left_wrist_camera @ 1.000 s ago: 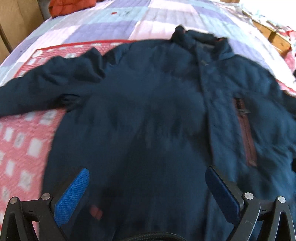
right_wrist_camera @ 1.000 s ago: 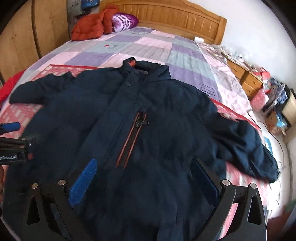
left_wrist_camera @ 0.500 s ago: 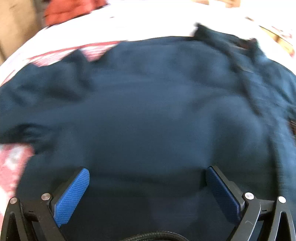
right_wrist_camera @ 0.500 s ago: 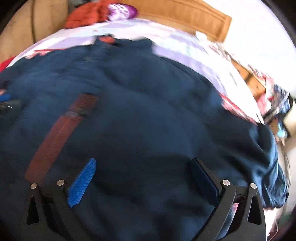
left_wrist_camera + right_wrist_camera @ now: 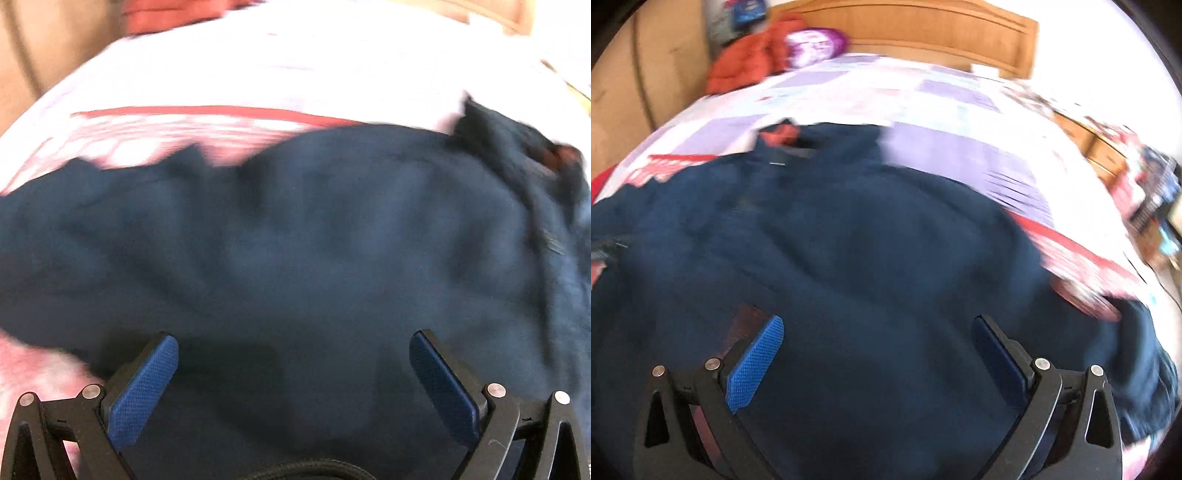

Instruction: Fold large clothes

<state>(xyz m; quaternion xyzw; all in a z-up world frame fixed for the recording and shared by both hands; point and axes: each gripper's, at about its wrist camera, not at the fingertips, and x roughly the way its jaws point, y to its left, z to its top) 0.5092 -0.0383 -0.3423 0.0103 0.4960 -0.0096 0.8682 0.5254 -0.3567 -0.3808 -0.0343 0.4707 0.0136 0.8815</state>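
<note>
Quilted bed [image 5: 960, 110] under navy jacket [image 5: 868, 240]; both hand-held grippers [image 5: 293, 363] [image 5: 877, 350] spread wide, empty

Spread-fingered left hand-held gripper [image 5: 293, 365] over navy jacket [image 5: 295, 240]

patchwork quilt [image 5: 960, 122] | wooden headboard [image 5: 923, 33] | orange garment [image 5: 746, 62] beside purple pillow [image 5: 816, 46]

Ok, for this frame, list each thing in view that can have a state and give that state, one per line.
Navy jacket: spread flat on the bed, front up, collar toward the headboard, unfolded.
Jacket collar: standing open, orange lining showing.
Left gripper: jaws wide open, over the jacket's lower part, holding nothing.
Right gripper: jaws wide open, over the jacket, holding nothing.
Orange garment: bunched in a heap by the headboard.
Quilt: laid over the bed.
</note>
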